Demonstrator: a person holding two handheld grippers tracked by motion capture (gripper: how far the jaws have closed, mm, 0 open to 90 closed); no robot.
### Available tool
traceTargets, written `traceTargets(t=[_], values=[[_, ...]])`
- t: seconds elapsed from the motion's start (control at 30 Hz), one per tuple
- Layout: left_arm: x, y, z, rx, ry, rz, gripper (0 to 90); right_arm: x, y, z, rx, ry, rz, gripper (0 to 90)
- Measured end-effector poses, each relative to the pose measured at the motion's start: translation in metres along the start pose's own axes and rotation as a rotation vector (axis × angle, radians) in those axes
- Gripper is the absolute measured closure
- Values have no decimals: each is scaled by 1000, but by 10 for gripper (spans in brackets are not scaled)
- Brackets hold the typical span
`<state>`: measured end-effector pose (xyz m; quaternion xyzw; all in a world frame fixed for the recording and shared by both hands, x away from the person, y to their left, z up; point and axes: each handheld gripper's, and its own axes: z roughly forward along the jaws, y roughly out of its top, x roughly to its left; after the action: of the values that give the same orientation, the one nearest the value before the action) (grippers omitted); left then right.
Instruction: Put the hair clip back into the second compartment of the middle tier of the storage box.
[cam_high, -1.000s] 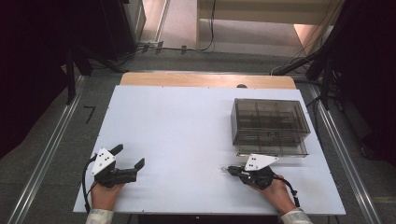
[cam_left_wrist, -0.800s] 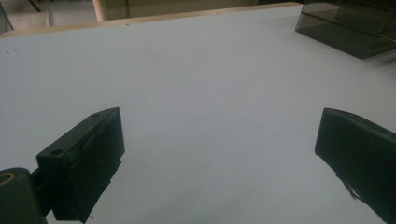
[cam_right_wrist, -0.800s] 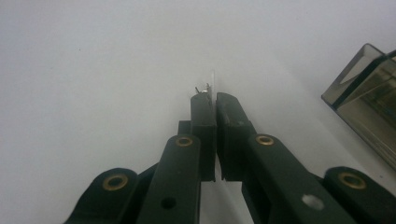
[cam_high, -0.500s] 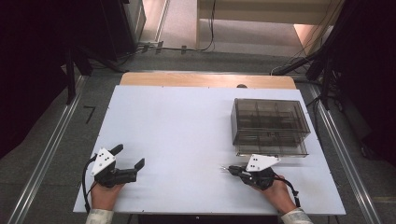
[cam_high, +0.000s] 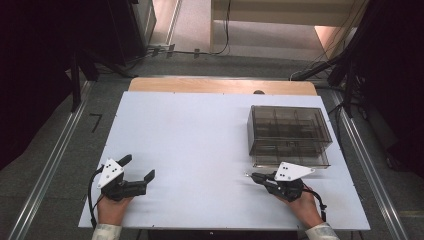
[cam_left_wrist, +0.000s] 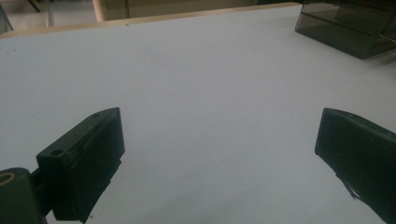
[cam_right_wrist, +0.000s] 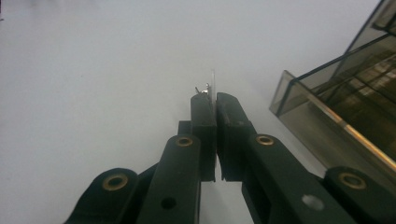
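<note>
Right tool (cam_right_wrist: 211, 100): clamped on thin metal piece (cam_right_wrist: 208, 88), axis along jaws, tip forward | Left tool (cam_left_wrist: 219, 154): jaws wide, unloaded | Worktop (cam_high: 200, 135): white

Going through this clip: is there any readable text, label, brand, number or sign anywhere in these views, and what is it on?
None can be read.
The smoked plastic organizer box carries no visible label.
The white table top is blank.
The left gripper and right gripper show only holes and rivets, no markings.
The small thin piece pinched in the right gripper is too small to show any print.
</note>
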<state>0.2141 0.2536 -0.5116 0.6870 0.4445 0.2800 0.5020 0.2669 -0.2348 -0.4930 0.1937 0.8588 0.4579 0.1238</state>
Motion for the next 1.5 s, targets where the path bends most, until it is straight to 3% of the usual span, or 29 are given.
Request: traceTargets(t=[0.53, 1.0, 1.5], values=[[0, 0, 0, 0, 1, 0, 19, -13, 2, -25, -72, -60, 17, 844], [0, 0, 0, 0, 0, 0, 19, -19, 2, -35, -115, -95, 34, 844], [0, 0, 0, 0, 1, -2, 19, -39, -7, -56, -163, -247, 115, 844]])
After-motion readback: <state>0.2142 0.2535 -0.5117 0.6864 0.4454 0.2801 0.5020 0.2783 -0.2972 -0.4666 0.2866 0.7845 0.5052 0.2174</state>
